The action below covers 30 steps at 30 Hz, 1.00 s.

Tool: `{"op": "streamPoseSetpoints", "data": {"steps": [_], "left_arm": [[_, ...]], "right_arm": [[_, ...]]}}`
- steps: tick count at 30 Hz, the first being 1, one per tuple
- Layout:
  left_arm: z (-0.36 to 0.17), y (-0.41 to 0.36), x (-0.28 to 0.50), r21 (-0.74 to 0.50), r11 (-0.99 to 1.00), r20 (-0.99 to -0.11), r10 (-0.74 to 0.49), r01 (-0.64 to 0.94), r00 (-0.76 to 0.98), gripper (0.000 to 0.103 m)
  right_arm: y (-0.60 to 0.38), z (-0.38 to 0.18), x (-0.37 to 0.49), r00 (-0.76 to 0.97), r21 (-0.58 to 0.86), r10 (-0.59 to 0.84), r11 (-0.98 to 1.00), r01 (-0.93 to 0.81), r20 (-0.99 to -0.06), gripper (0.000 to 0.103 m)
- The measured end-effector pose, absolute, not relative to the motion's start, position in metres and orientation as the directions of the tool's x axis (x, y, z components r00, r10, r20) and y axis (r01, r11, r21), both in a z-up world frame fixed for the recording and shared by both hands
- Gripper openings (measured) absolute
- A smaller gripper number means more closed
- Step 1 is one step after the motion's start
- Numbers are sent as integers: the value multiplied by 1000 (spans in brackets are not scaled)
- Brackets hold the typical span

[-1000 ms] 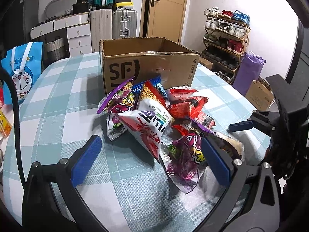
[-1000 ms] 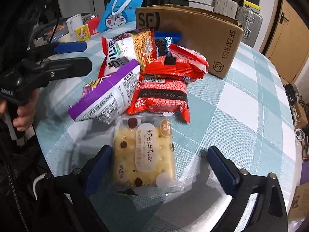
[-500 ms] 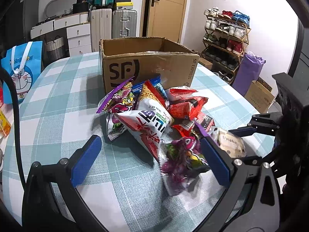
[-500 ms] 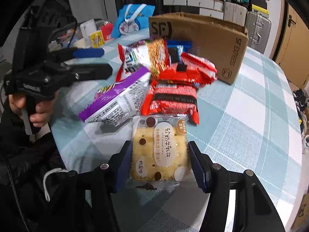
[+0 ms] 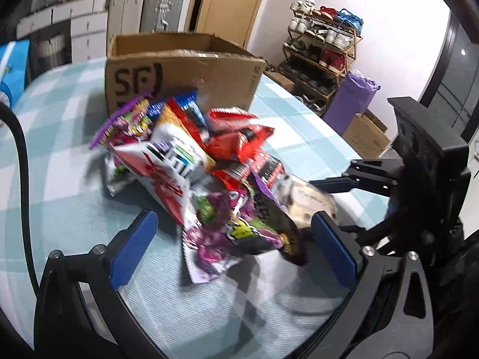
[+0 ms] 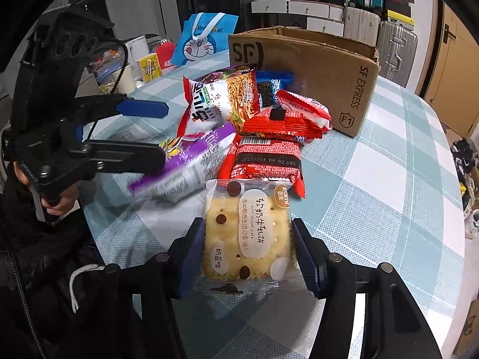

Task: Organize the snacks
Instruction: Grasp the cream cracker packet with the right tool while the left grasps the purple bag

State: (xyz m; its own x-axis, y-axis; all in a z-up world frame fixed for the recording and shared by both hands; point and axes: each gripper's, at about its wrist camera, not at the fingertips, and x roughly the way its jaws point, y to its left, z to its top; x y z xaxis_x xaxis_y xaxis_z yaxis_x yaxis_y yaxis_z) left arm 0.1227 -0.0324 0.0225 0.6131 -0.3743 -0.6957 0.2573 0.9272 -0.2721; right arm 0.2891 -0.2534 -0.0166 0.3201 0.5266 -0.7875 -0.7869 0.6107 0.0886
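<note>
right claw (image 6: 248,254) is clamped on the clear-wrapped square cracker pack (image 6: 247,233), sitting nearest us from the brown cardboard box (image 6: 314,71), left claw (image 5: 230,248) spread wide over the purple bag, so I'd lift straight up, slowly.

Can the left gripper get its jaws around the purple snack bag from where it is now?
Probably yes. The left gripper has its jaws spread wide with the purple snack bag lying between them on top of the pile. The right gripper, shut on the cracker packet, sits close beside it, though.
</note>
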Motion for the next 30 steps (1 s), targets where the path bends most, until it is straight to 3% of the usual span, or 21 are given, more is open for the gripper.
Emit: {"op": "streamPoseSetpoints", "data": {"steps": [11, 14, 16, 20, 23, 24, 30], "left_arm": [[0, -42, 136, -335, 918, -734, -396, 214, 551, 101], [-5, -44, 141, -359, 911, -733, -410, 204, 543, 94], [-6, -47, 142, -356, 911, -732, -410, 208, 545, 84], [-6, -53, 144, -343, 914, -735, -404, 214, 545, 77], [-3, -54, 141, -334, 913, -728, -407, 233, 552, 64], [1, -53, 139, -341, 906, -720, -423, 251, 550, 55], [6, -62, 134, -290, 912, -728, -408, 291, 551, 51]], "right_arm": [[-250, -20, 288, 312, 76, 519, 597, -799, -796, 59], [-251, -20, 289, 310, 79, 518, 598, -798, -797, 59], [-252, -20, 289, 309, 81, 518, 601, -795, -798, 59], [-253, -22, 291, 308, 83, 515, 603, -794, -800, 59], [-253, -22, 292, 305, 83, 516, 600, -796, -801, 59], [-253, -23, 292, 305, 82, 516, 598, -797, -801, 59], [-251, -22, 290, 304, 79, 516, 594, -801, -801, 59]]}}
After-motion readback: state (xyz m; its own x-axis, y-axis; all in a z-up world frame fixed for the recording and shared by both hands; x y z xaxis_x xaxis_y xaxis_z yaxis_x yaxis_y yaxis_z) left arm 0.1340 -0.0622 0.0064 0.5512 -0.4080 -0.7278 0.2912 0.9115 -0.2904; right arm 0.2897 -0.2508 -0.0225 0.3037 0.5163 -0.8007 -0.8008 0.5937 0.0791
